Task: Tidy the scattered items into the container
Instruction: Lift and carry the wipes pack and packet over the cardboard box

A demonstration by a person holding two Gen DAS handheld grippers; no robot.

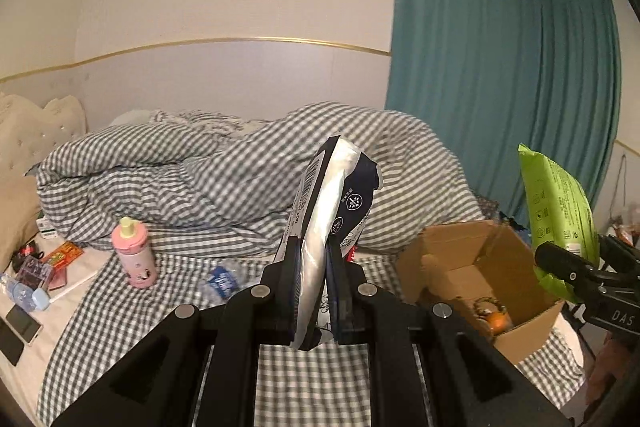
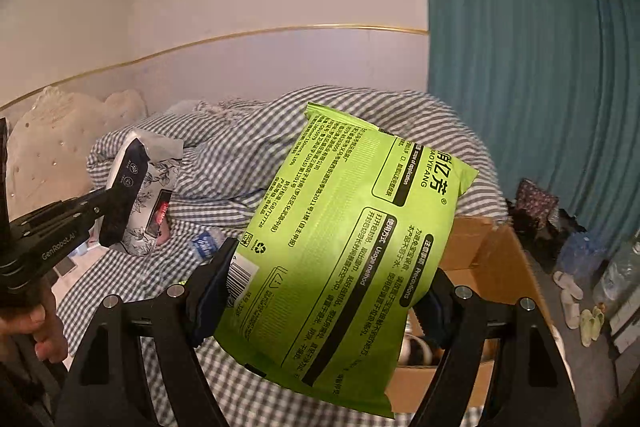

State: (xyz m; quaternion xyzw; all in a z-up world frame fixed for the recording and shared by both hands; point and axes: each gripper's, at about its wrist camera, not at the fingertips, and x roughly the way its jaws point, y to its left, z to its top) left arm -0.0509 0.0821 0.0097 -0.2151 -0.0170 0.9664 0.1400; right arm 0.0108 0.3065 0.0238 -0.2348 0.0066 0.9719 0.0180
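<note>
Clamping the dark floral pack (image 1: pixel 332 219) edge-on, the left gripper (image 1: pixel 314 267) is holding it upright, long axis rising away; the cardboard box (image 1: pixel 472 267) is sitting off to its right, so swing over before releasing.

Gripping wide across the green wipes pack (image 2: pixel 340 247), the right gripper (image 2: pixel 320 299) is holding it tilted, long axis climbing up-left, box just beyond; lower flat-side first.

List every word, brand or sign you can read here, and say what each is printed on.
"AOYIFANG": green wipes pack, in the right hand-held gripper.
"Usage method", "Precautions": same pack, beside a recycling sign.
"GenRobot.AI": left hand-held gripper body, which holds the dark floral pack.
"DAS": right hand-held gripper body, seen from the left wrist.
Chinese small print, barcode digits, water bottle label: too small or blurred.
</note>
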